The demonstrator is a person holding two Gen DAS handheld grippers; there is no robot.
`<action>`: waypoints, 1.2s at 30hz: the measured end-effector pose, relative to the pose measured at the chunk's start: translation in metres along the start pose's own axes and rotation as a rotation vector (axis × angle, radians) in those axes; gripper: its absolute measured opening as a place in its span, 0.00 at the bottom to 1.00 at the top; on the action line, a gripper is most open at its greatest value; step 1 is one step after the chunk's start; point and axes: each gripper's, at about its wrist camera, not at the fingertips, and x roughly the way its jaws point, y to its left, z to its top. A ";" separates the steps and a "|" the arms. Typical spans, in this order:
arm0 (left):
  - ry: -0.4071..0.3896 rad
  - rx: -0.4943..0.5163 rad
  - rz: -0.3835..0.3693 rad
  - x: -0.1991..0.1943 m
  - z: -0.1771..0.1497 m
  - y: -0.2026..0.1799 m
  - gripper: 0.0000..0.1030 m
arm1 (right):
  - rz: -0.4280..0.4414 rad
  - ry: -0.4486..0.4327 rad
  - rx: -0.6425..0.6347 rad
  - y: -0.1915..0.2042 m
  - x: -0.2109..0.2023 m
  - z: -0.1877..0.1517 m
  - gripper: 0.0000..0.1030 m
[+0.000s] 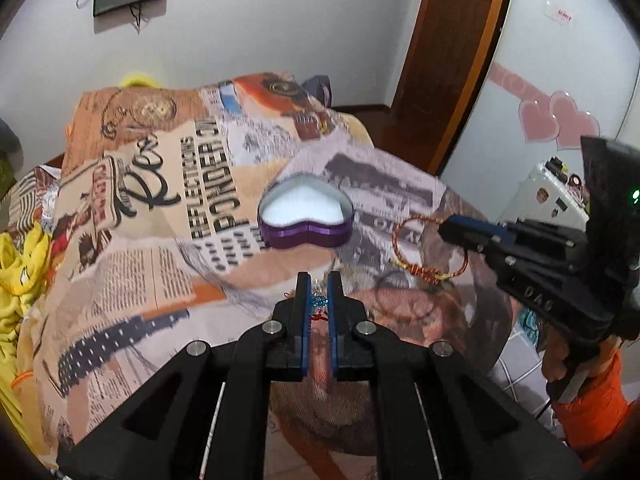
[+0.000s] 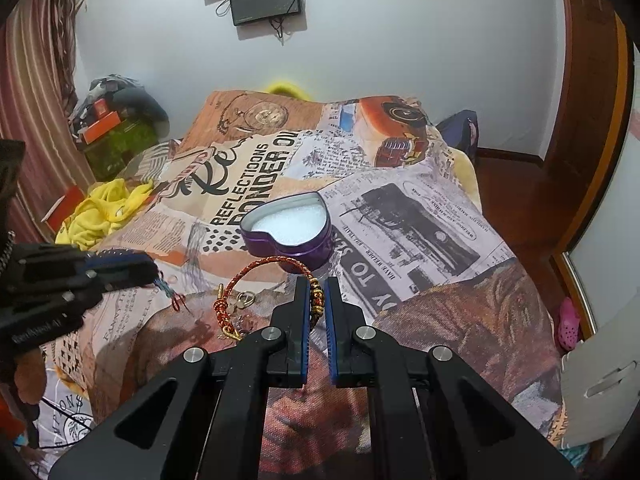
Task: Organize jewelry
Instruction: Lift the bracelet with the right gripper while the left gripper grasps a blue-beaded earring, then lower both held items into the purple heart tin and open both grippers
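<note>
Jewelry: two pieces were off the blanket, one in each gripper.
Red bracelet (image 2: 276, 280): a braided red-and-gold loop with gold and dark beads, pinched at its beaded part by the right gripper (image 2: 319, 300); its knotted end with gold tips hung down to the left, just above the blanket.
Right gripper: clamped on the red bracelet.
Blue-bead piece (image 1: 319, 301): a small item with a turquoise bead and thin red cord, gripped between the pads of the left gripper (image 1: 319, 294); its cords trailed below the tip in the right wrist view.
Left gripper: closed on the blue-bead piece.
Heart box (image 1: 306, 234): purple, lidless, white padding inside, resting on the blanket just beyond both grippers.
Blanket (image 1: 168, 240): newspaper-collage print, covering the bed.
Yellow cloth (image 2: 104, 208): bunched at the blanket's left edge.
</note>
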 end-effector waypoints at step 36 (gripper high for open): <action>-0.135 0.020 0.006 0.044 0.085 0.027 0.06 | -0.015 -0.009 -0.066 0.001 0.072 0.060 0.06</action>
